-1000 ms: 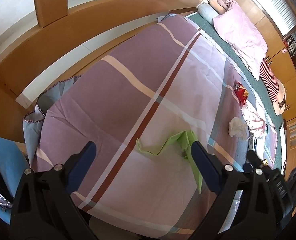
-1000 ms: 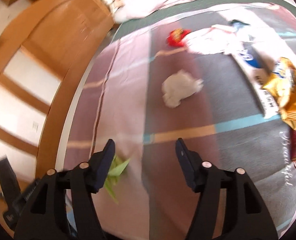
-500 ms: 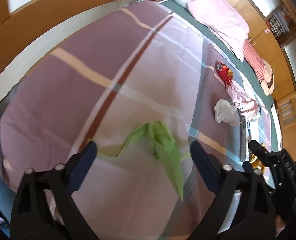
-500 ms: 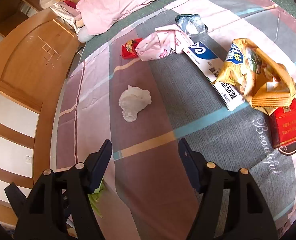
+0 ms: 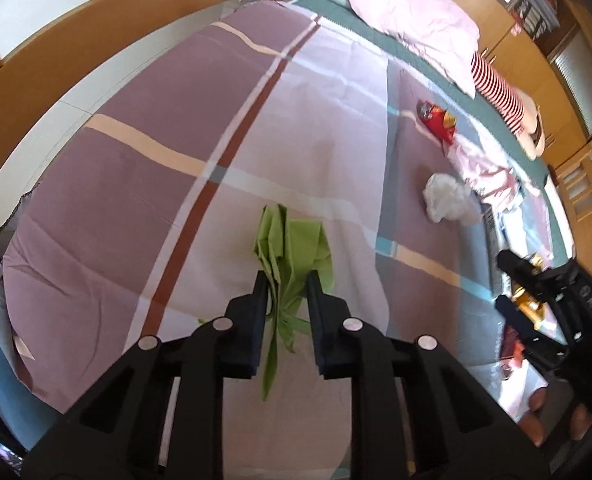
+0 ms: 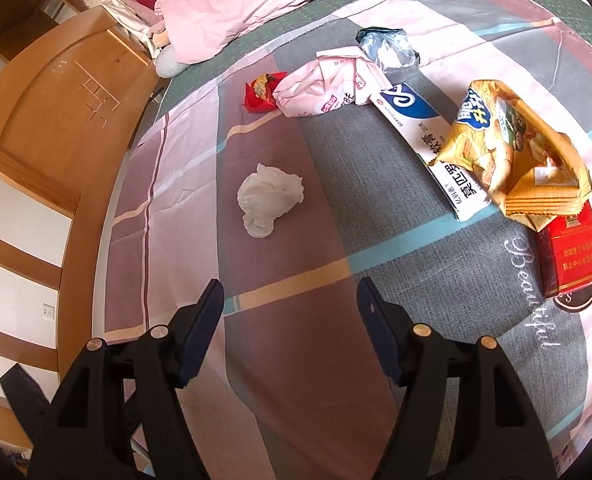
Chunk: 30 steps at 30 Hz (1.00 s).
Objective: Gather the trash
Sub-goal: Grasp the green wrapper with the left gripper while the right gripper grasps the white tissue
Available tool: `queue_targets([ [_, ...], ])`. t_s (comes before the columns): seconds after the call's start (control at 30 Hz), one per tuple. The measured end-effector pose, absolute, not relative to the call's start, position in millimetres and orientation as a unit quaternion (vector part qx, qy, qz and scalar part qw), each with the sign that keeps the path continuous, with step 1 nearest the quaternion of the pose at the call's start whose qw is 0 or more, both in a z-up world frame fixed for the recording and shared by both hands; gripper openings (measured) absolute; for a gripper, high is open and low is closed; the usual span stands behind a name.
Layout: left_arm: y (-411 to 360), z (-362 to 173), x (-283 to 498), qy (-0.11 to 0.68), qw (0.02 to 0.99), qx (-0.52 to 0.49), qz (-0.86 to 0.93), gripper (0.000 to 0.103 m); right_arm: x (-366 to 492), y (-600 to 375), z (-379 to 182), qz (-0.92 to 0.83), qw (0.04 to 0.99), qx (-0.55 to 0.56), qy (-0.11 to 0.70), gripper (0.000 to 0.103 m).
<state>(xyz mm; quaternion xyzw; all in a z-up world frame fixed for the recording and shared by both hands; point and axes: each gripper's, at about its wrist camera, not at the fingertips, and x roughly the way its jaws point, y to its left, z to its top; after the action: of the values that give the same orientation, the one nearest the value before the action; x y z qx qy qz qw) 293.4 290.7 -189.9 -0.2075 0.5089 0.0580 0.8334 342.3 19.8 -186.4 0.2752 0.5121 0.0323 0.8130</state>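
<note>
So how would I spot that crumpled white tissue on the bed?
On the striped bedspread, look in front of the pink pillow and the row of wrappers. The crumpled tissue lies alone on a mauve stripe, the only plain white, unprinted piece.

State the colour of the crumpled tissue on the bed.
White; the crumpled tissue shows best in the right wrist view.

- Left wrist view looks steeply down along its jaws, close over the bed (image 5: 136, 184), pillow (image 5: 416, 28) at one o'clock.
- Right wrist view likewise, pillow at eleven.
- Both share the crumpled tissue (image 6: 270, 198).
</note>
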Motion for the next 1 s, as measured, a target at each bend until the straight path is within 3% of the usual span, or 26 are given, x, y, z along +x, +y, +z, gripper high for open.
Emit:
queue_targets([
  [0.3,312.6,-160.9,269.7,0.472,0.842,-0.257,0.043,0.020,353.3,23.3,-168.0,0.020,0.852,0.242,0.464,0.068],
  [0.43,312.0,-156.4,260.2,0.468,0.845,-0.254,0.041,0.020,366.4,37.9,-158.4,0.004,0.884,0.180,0.432,0.076],
  [0.87,300.6,-158.8,266.5,0.480,0.846,-0.229,0.032,0.020,436.4,92.7,-222.8,0.007,0.878,-0.014,0.479,0.078],
  [0.9,299.8,-158.3,266.8,0.480,0.846,-0.229,0.031,0.020,437.7,92.0,-226.9,0.010,0.873,-0.010,0.487,0.073],
  [1.0,297.0,-158.1,267.4,0.481,0.847,-0.226,0.027,0.020,439.4,86.5,-234.4,0.020,0.861,0.010,0.508,0.046],
])
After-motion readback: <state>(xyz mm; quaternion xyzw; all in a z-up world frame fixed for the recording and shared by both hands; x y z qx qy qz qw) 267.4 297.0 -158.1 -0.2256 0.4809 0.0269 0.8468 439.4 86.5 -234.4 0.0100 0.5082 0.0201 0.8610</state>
